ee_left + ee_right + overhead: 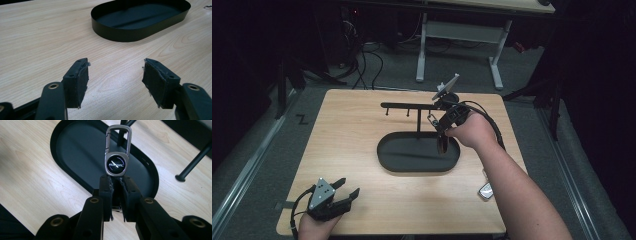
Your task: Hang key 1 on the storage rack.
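While one black oval tray (392, 162) with a hook stand (418, 106) sits near the middle of the table (347, 125), one key fob (117, 163) is held above the tray's right end. The right gripper (117, 182), forearm reaching in from the table's near right corner, has its jaws clamped on the fob's lower end; its round badge seems to read "HAVAL". The left gripper (116, 75) rests at the near left corner, jaws apart with nothing between them. Another small metal object (486, 190) lies by the right edge.

You have one black oval tray (384, 152), one hook stand (409, 105) and two key fobs. One key fob (117, 160) is in your right gripper (117, 187), the second key fob (486, 190) lies on the table (347, 125).
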The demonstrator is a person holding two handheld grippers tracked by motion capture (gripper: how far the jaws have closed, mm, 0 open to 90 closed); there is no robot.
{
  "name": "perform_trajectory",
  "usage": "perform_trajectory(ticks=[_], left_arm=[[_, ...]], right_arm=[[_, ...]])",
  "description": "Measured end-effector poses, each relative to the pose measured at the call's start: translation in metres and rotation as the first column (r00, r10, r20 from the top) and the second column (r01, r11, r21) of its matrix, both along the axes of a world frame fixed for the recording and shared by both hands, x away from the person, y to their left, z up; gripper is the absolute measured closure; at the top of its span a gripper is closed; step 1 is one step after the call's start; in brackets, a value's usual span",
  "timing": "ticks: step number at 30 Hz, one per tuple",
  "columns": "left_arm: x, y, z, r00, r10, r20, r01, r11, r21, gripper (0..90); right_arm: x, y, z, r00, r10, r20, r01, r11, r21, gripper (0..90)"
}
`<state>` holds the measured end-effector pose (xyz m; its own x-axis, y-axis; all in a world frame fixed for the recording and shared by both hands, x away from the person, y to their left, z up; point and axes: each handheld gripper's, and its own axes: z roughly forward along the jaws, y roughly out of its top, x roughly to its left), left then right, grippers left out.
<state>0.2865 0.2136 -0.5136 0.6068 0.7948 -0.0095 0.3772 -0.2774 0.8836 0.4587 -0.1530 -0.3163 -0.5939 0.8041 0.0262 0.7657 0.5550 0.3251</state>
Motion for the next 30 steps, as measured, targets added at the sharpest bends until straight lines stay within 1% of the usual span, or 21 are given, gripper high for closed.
perform_trajectory(ticks=[1,4,5,6,7,11,15,16,17,18,22,24,28,30], left_arm=[[0.0,0.0,0.0,1.0,0.0,0.0,0.0,1.0,-0.001,37.5],[0.0,0.0,0.0,1.0,-0.002,0.0,0.002,1.0,-0.003,37.6],[0.0,-0.001,0.0,1.0,-0.005,-0.002,0.005,1.0,-0.001,37.6],[0.0,-0.001,0.0,1.0,-0.005,-0.002,0.005,1.0,-0.001,37.6],[-0.001,-0.001,0.0,0.9999,-0.009,-0.006,0.009,1.0,0.002,37.6],[0.0,-0.001,0.0,1.0,-0.007,-0.002,0.007,1.0,0.0,37.6],[0.0,-0.001,0.0,1.0,-0.007,-0.002,0.007,1.0,-0.001,37.5],[0.0,-0.001,0.0,1.0,-0.008,-0.002,0.008,1.0,-0.001,37.6],[0.0,-0.001,0.0,0.9999,-0.01,-0.005,0.01,0.9999,0.001,37.6],[0.0,-0.001,0.0,0.9999,-0.011,-0.006,0.011,0.9999,0.002,37.5],[0.0,-0.002,0.0,1.0,-0.008,0.001,0.008,1.0,0.0,37.6],[-0.001,-0.002,0.0,0.9999,-0.01,0.002,0.01,0.9999,-0.002,37.6],[-0.001,-0.003,0.0,0.9999,-0.014,0.003,0.014,0.9999,0.001,37.5],[-0.001,-0.004,0.0,0.9998,-0.02,0.0,0.02,0.9998,0.006,37.6]], right_arm=[[0.001,0.001,0.0,1.0,-0.002,-0.001,0.002,1.0,0.005,81.0],[0.004,0.003,-0.001,1.0,-0.002,0.0,0.002,1.0,-0.002,81.0],[0.004,0.004,-0.001,0.9999,-0.013,-0.006,0.013,1.0,-0.003,81.0],[0.006,0.004,-0.001,1.0,-0.004,-0.003,0.004,1.0,-0.011,81.0],[0.006,0.005,-0.002,1.0,-0.008,-0.004,0.008,1.0,-0.006,81.0],[0.008,0.007,-0.002,0.9999,-0.017,-0.002,0.017,1.0,-0.01,81.0],[0.01,0.008,-0.003,1.0,-0.008,0.001,0.008,1.0,-0.013,81.0],[0.009,0.009,-0.003,0.9997,-0.023,-0.009,0.022,1.0,-0.014,81.0],[0.01,0.009,-0.004,0.9999,-0.01,-0.004,0.01,1.0,-0.018,81.0],[0.011,0.009,-0.004,1.0,-0.008,-0.003,0.008,1.0,-0.021,80.9],[0.012,0.008,-0.005,0.9999,-0.017,0.003,0.017,1.0,-0.02,80.9],[0.013,0.008,-0.007,0.9997,-0.023,0.0,0.023,0.999,-0.033,80.9],[0.015,0.008,-0.011,0.9994,-0.035,-0.003,0.035,0.999,-0.029,80.9],[0.017,0.007,-0.013,0.9995,-0.03,-0.001,0.03,0.999,-0.027,80.8]])
